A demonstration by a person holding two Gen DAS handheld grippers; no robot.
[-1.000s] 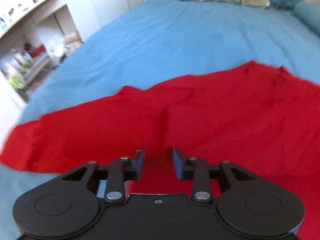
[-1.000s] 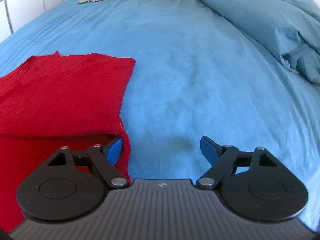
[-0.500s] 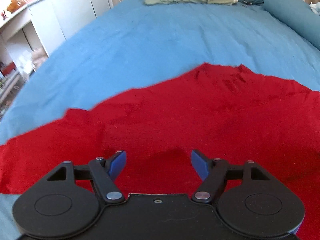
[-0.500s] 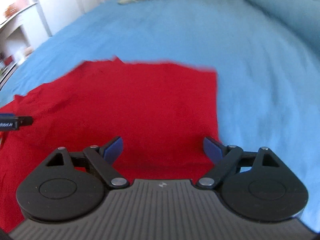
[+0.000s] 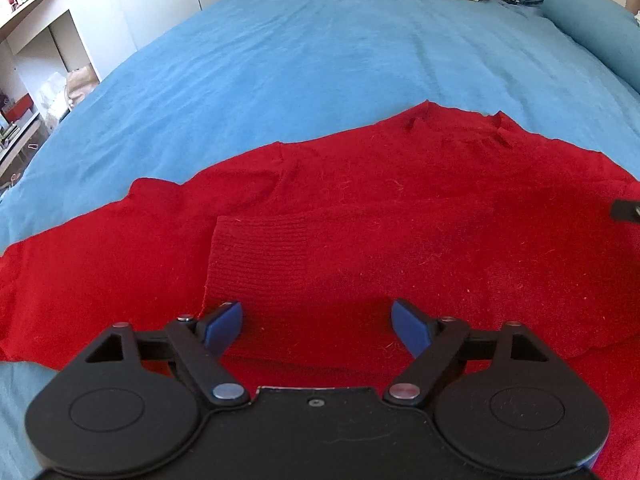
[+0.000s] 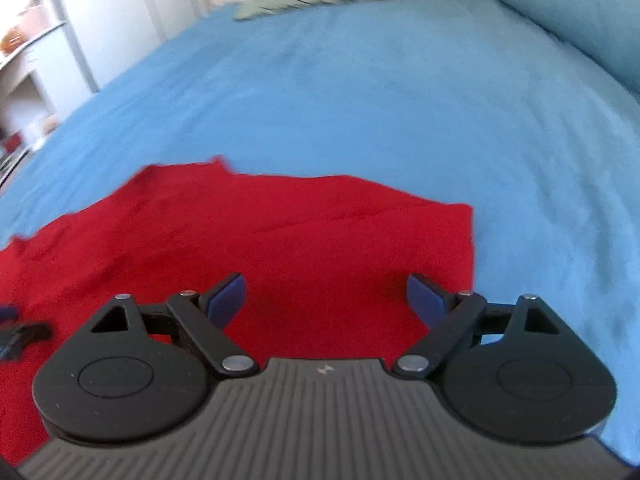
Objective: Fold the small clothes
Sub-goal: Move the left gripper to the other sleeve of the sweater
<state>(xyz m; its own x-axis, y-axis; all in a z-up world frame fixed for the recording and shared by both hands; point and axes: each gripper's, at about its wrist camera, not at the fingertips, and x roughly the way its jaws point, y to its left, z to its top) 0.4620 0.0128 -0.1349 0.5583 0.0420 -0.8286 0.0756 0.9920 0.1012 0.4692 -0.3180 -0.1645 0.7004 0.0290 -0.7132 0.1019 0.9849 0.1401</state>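
A: Sweater (image 5: pixel 400 208) lies flat on the blue bed (image 5: pixel 320 48), near edge. Left claw (image 5: pixel 318 322) is spread apart now, nothing in it; a second ago it was pinched on the fabric. Ribbed cuff (image 5: pixel 260 256) sits folded in over the body, just ahead of it.

B: Right side?

A: Right claw (image 6: pixel 326 296) is also apart, empty, hovering over the sweater's right edge (image 6: pixel 468 240). It has swung in from the bare sheet.

B: So the sleeve fold is released. My guess: right sleeve or side fold comes next.

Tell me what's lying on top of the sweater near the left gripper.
A ribbed cuff lies folded over the sweater, ahead of the open left gripper. The layers beneath it are hidden.
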